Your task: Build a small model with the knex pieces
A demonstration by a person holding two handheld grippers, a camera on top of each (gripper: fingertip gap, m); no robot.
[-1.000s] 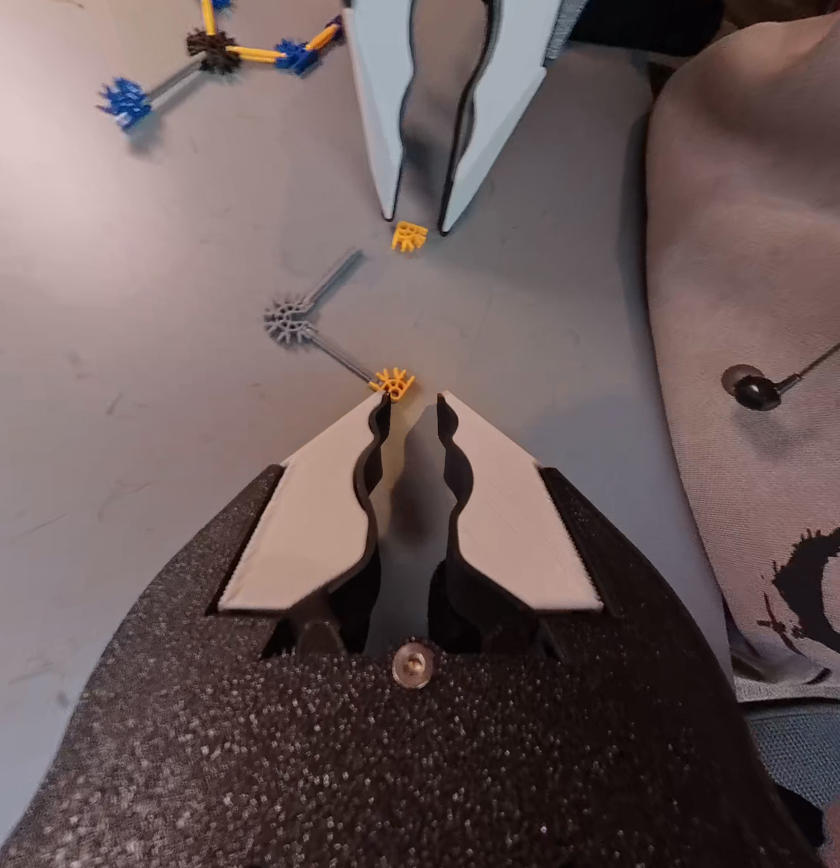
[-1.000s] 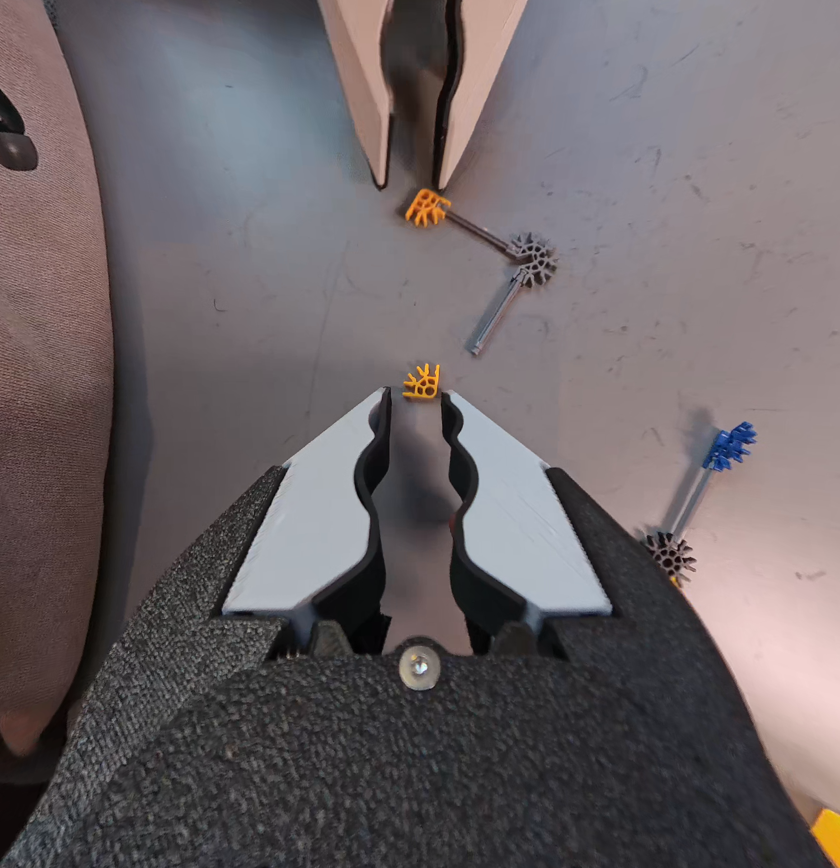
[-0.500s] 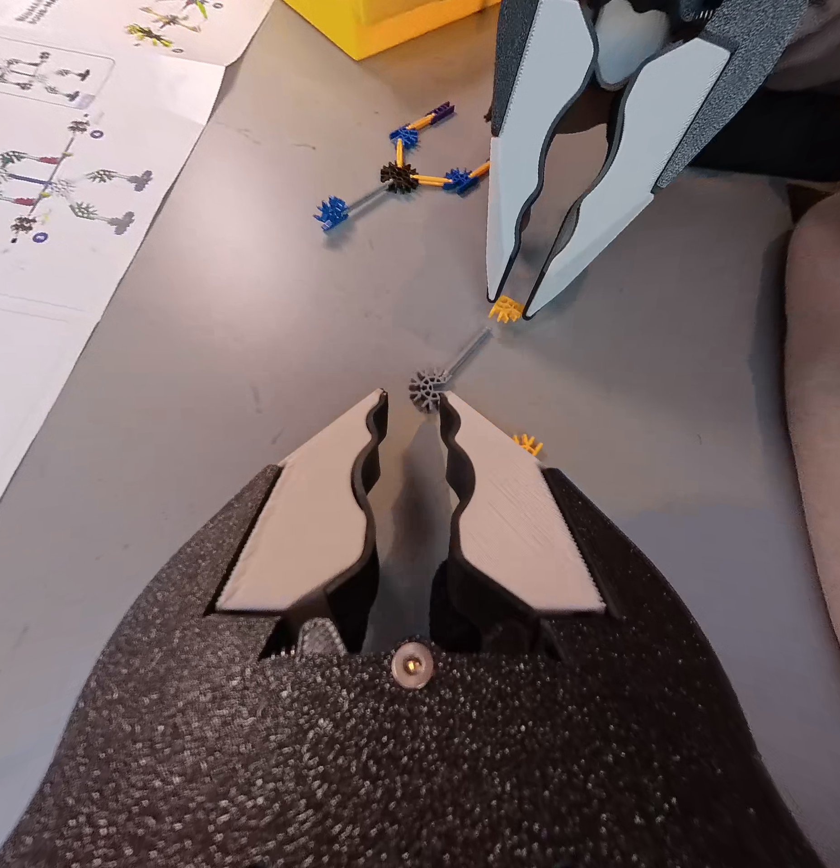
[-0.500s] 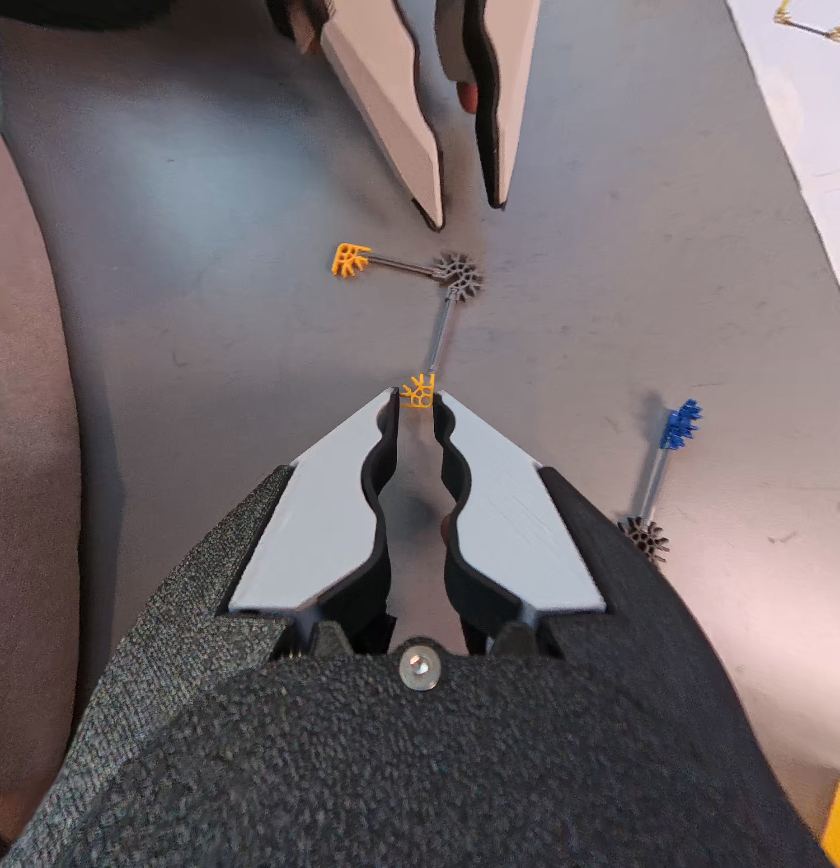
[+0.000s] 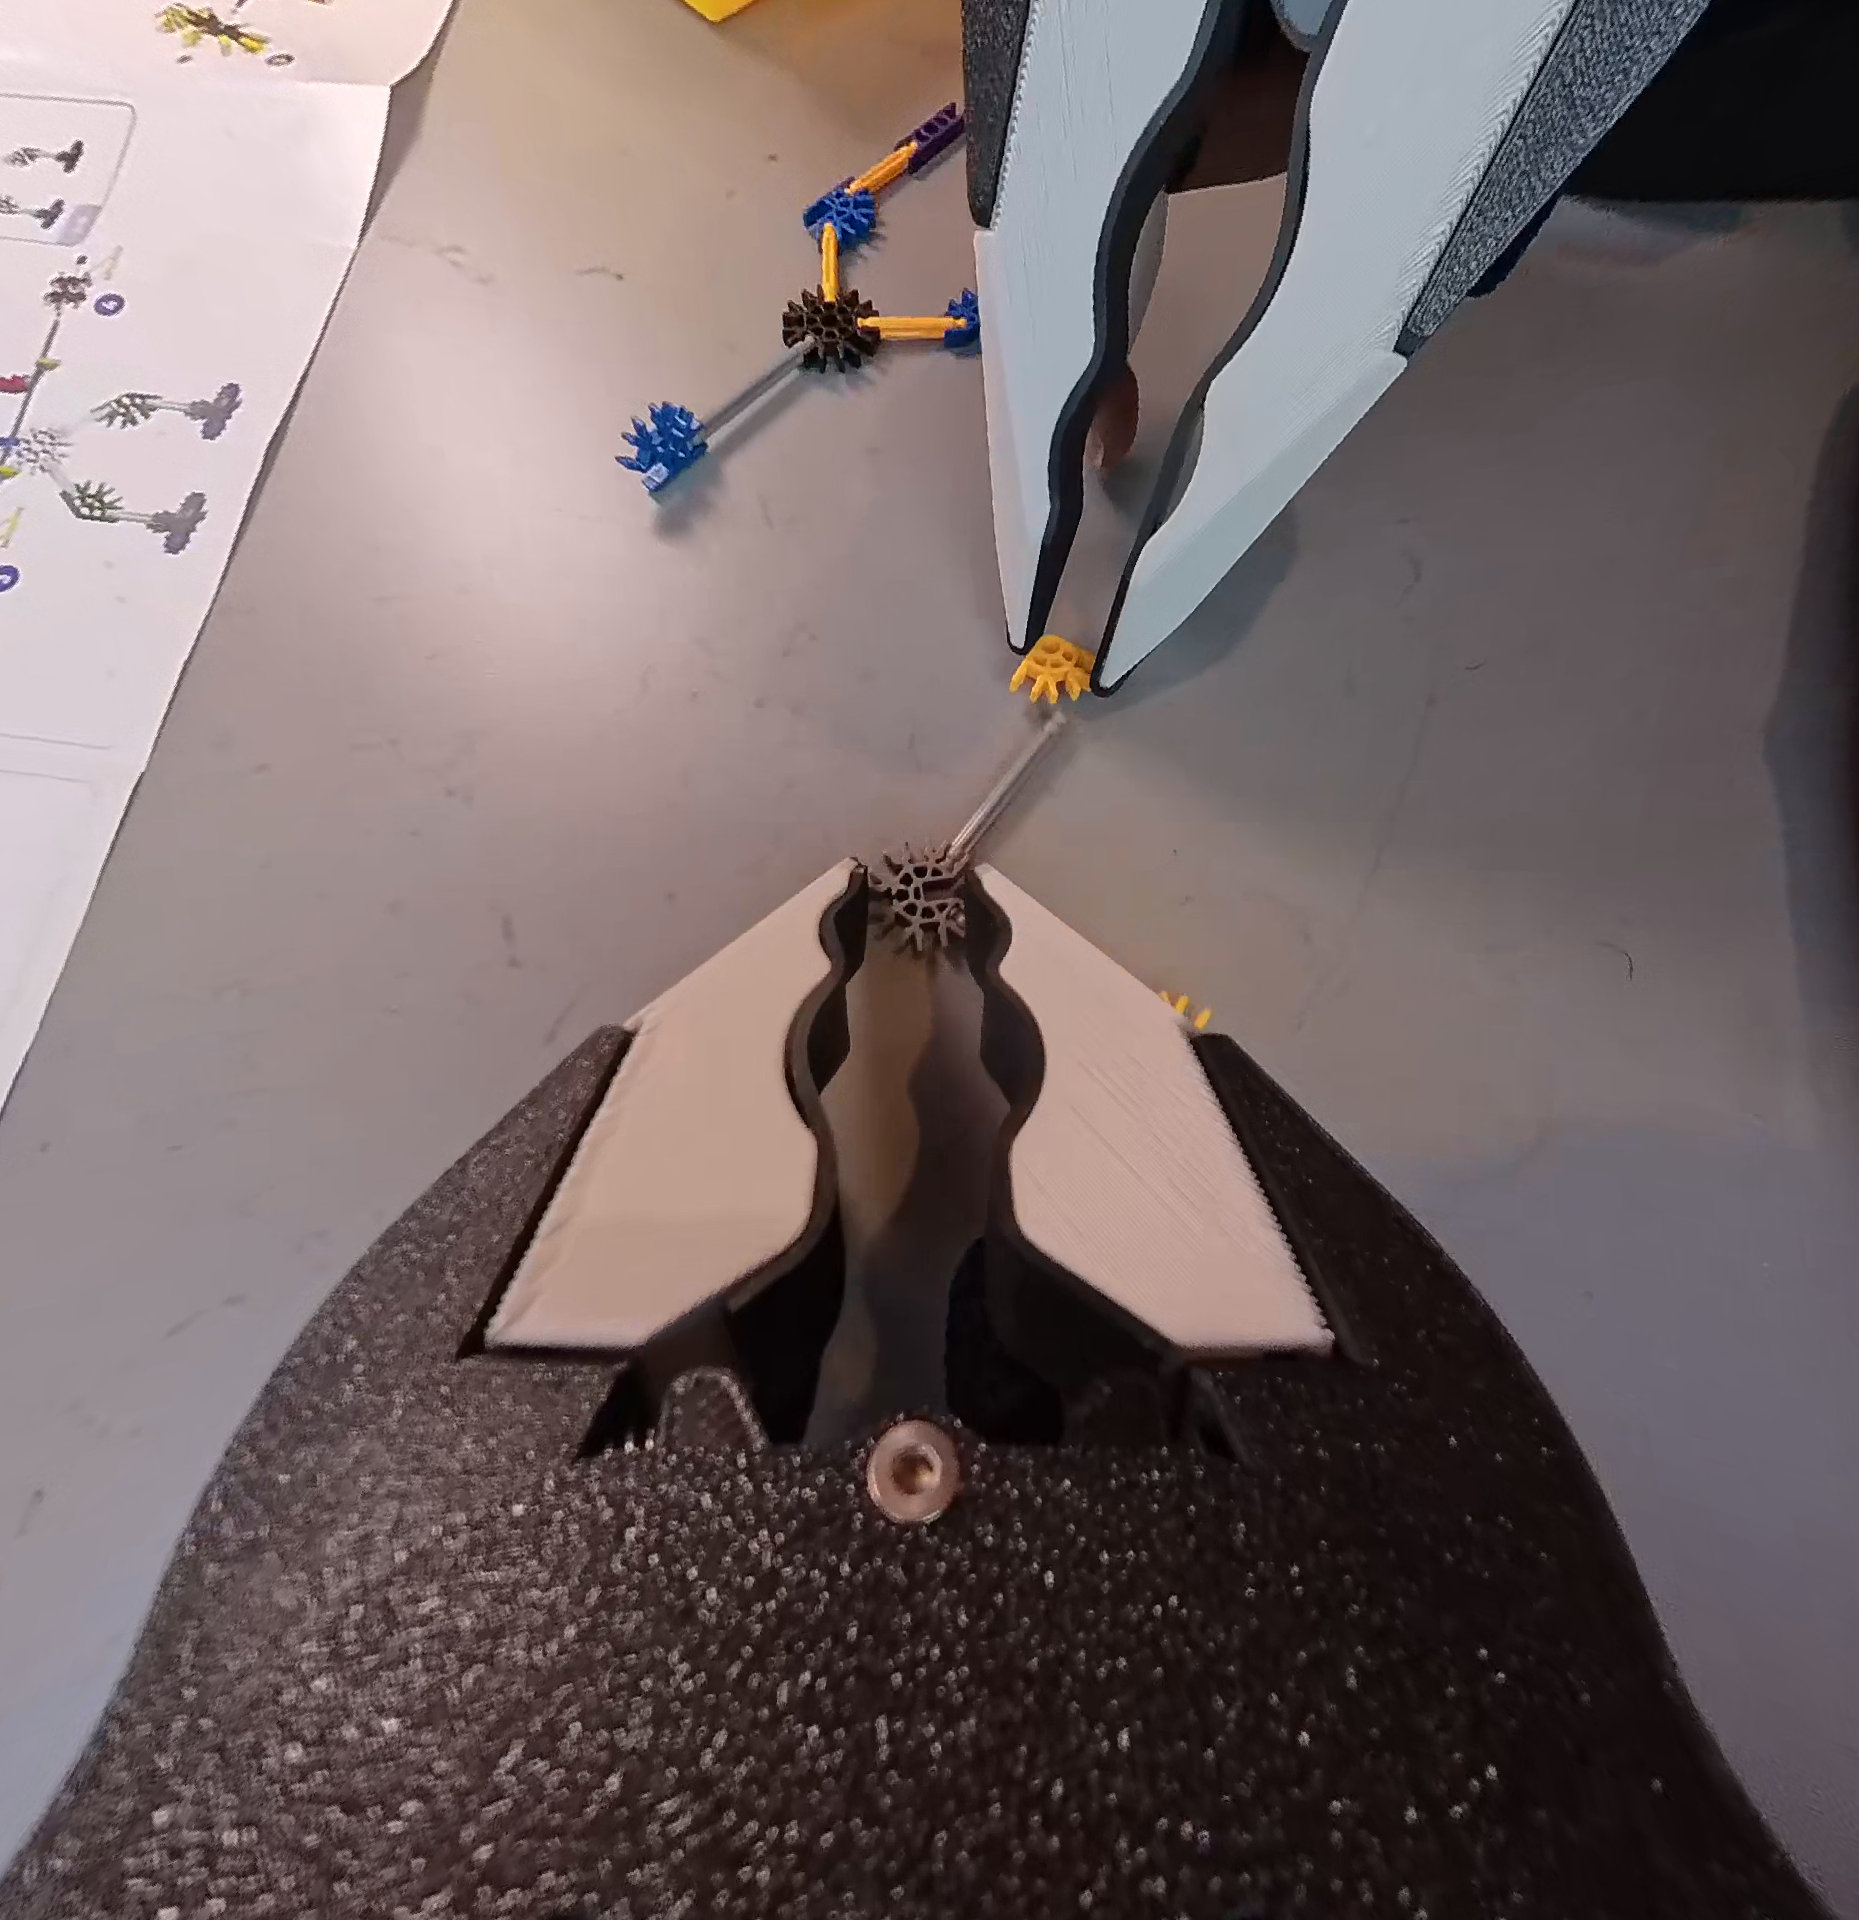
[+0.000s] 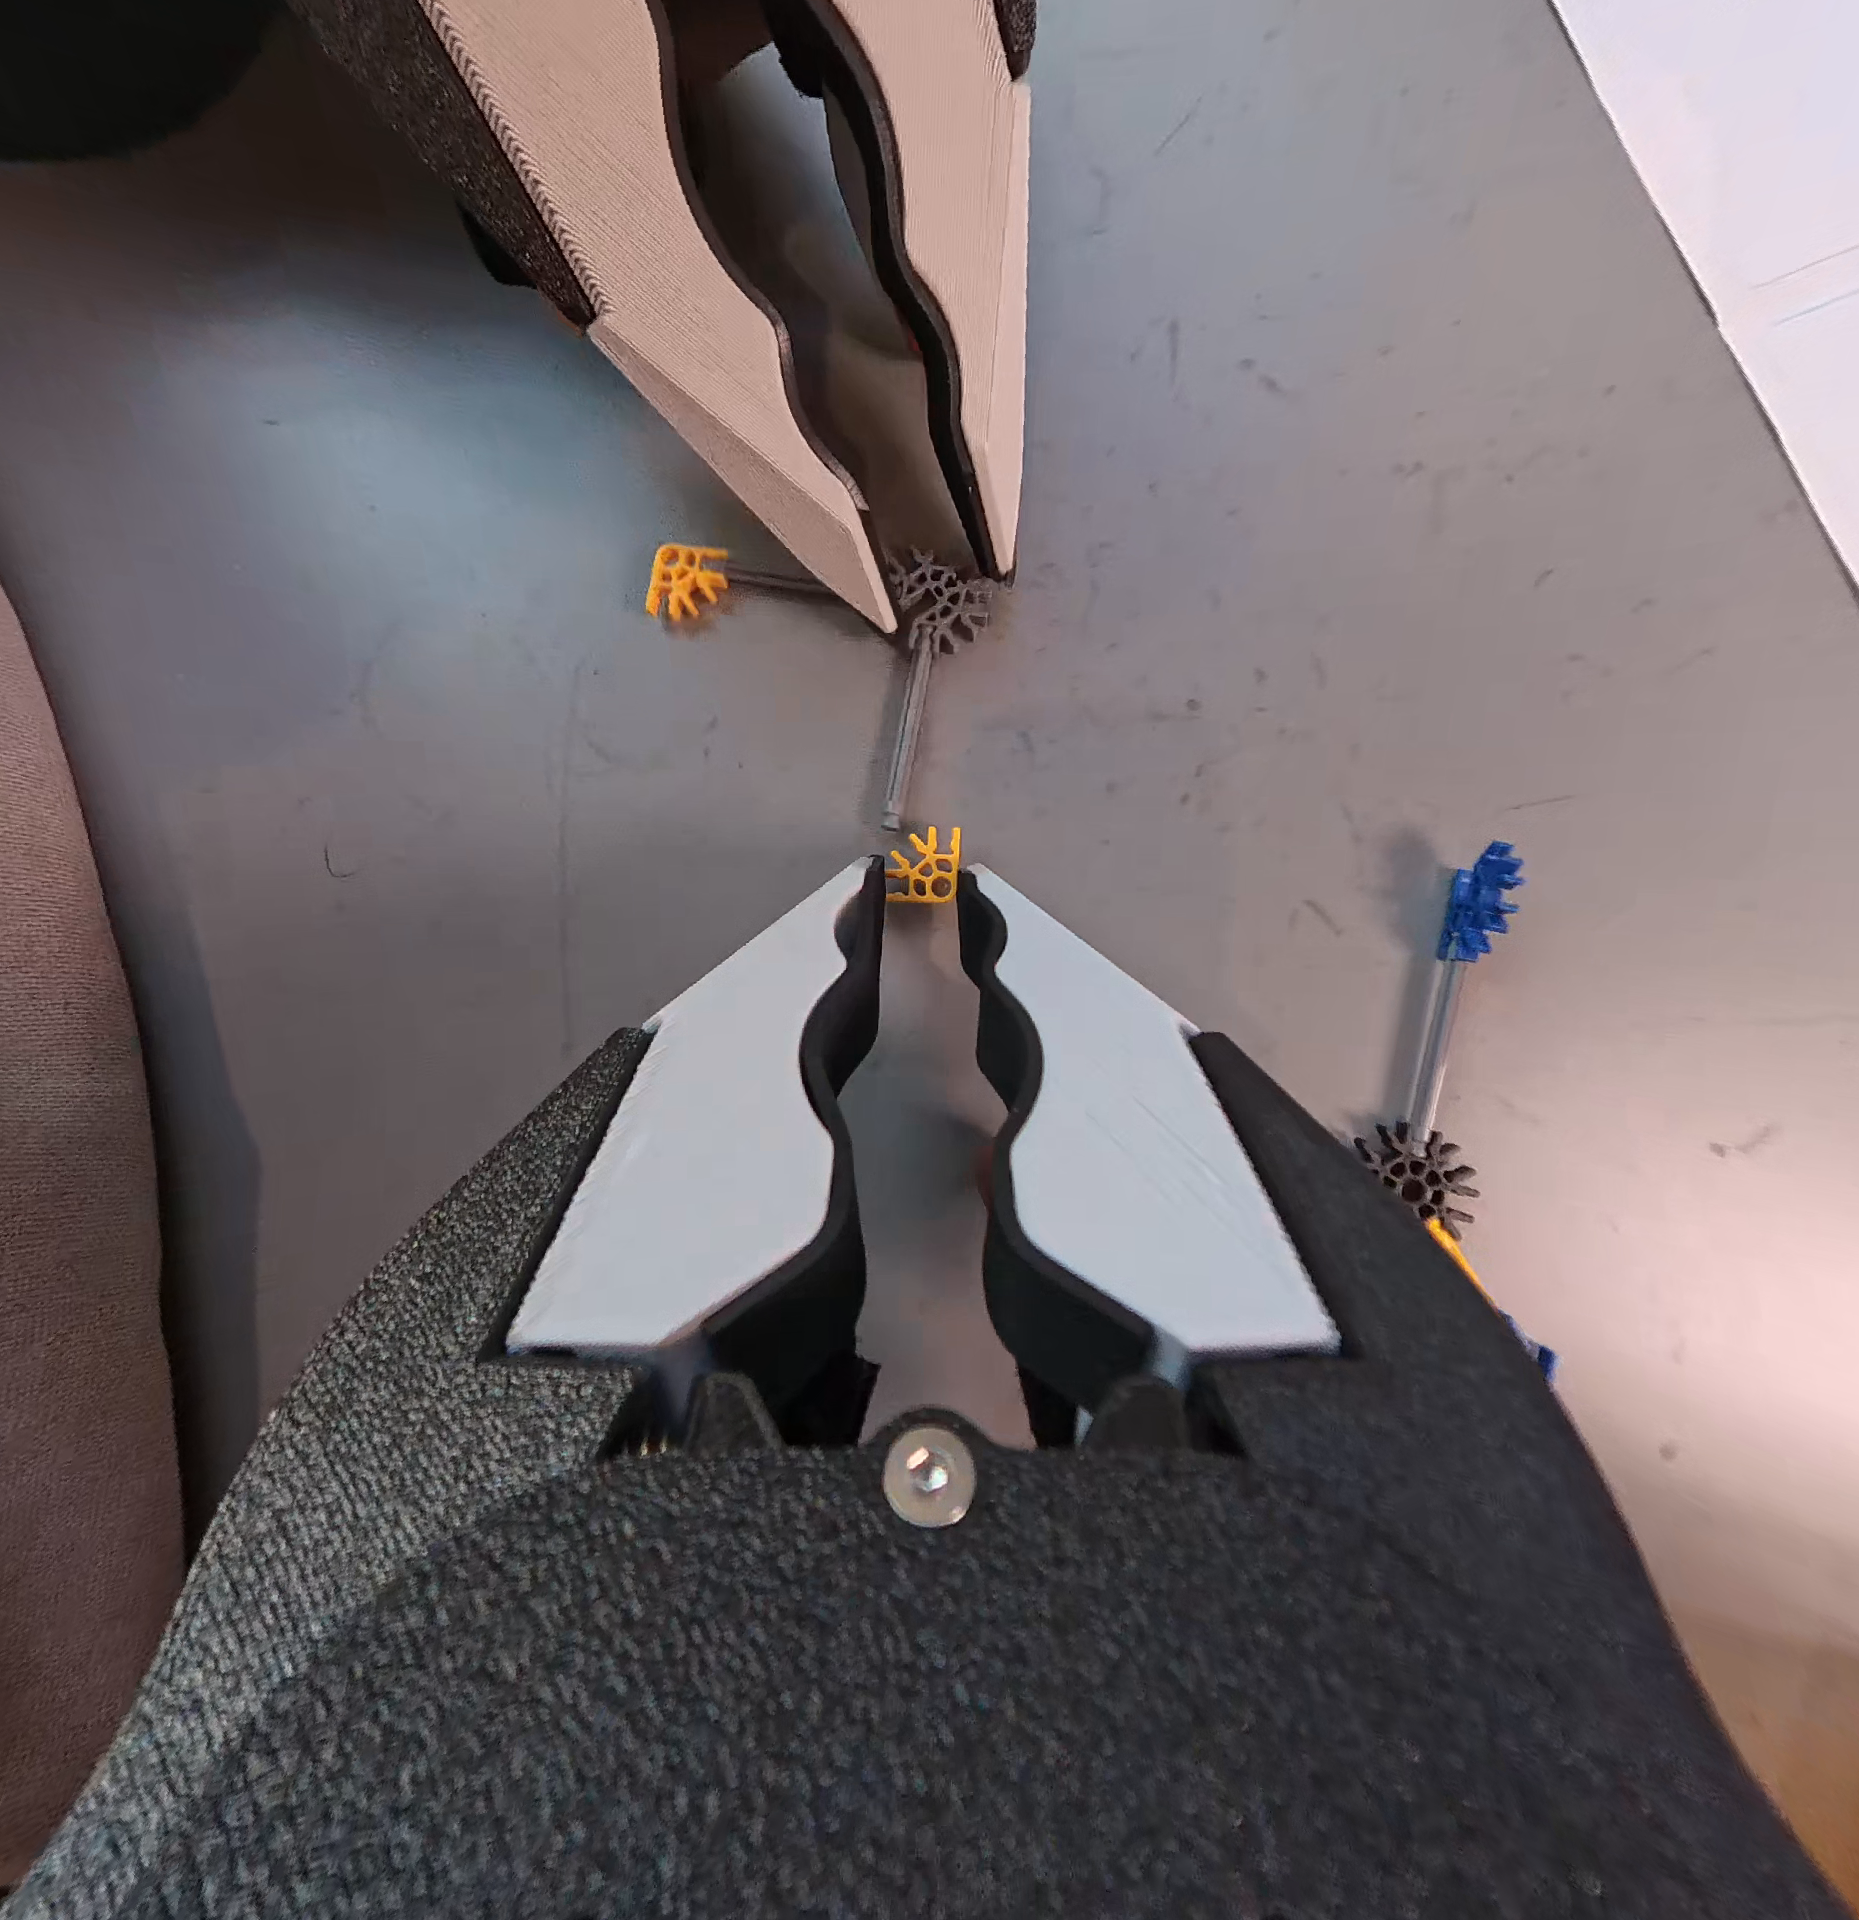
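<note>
**Both claws pinch construction-toy pieces over the grey table**

Left gripper [image 5: 912, 896] is clamped on a grey snowflake connector [image 5: 920, 907] whose grey rod [image 5: 1006, 784] points at the right gripper [image 6: 920, 875]. That one nips a small yellow connector [image 6: 925, 868], just short of the rod's tip. A second yellow connector [image 6: 684, 580] sits on another rod beside the left fingers. Farther off on the table [image 5: 489, 790] lie a blue-and-yellow assembly [image 5: 826, 322] and an instruction sheet [image 5: 94, 416]

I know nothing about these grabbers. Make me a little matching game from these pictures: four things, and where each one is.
Things:
1. grey spoked connector
2. yellow connector
3. blue connector
4. instruction sheet

Places:
A. at the table's edge
B. between the right gripper's fingertips
C. on a grey rod, away from both grippers
D. between the left gripper's fingertips

Pairs: 1-D, 2-B, 3-C, 4-A
</note>
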